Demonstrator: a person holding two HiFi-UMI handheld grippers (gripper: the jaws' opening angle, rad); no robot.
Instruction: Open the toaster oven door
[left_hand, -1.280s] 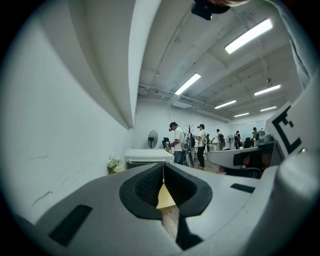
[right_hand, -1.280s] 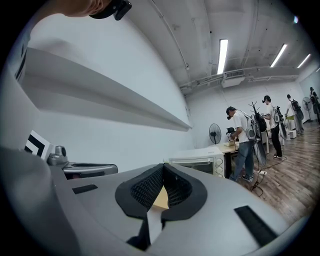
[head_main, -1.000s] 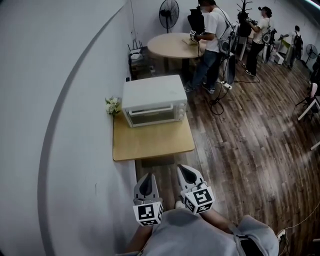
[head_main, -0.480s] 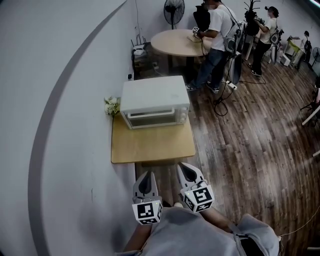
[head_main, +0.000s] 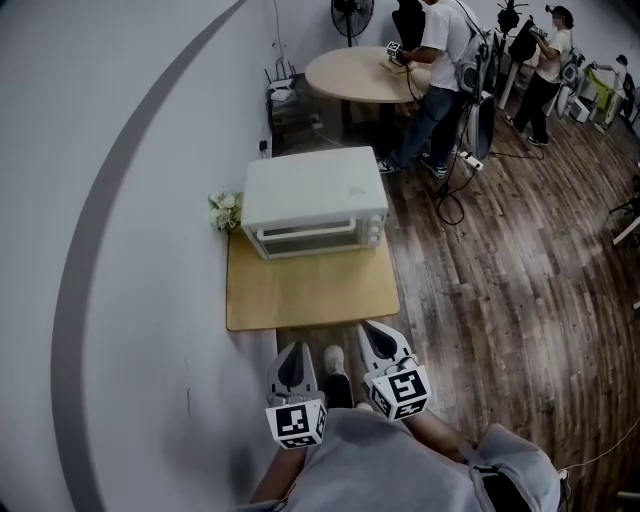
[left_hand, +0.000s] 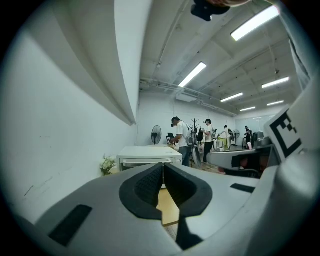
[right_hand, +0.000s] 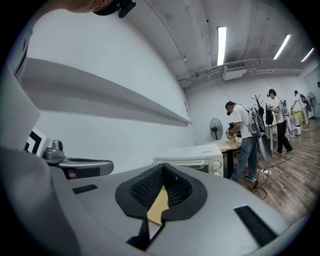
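Plainly nothing is done: the oven (head_main: 313, 200) door is closed; left gripper (head_main: 294, 352) and right gripper (head_main: 378, 335) are clenched, empty, short of the bench (head_main: 300, 295).

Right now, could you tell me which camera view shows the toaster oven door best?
The head view: the whole toaster oven door shows, shut and unobstructed, from above. Both gripper views face it level, but the left gripper and right gripper hide its lower part.

The toaster oven (head_main: 312, 190) is white, its table (head_main: 300, 295) pale wood. The floor (head_main: 520, 290) is dark planks; the flowers (head_main: 224, 210) look whitish.
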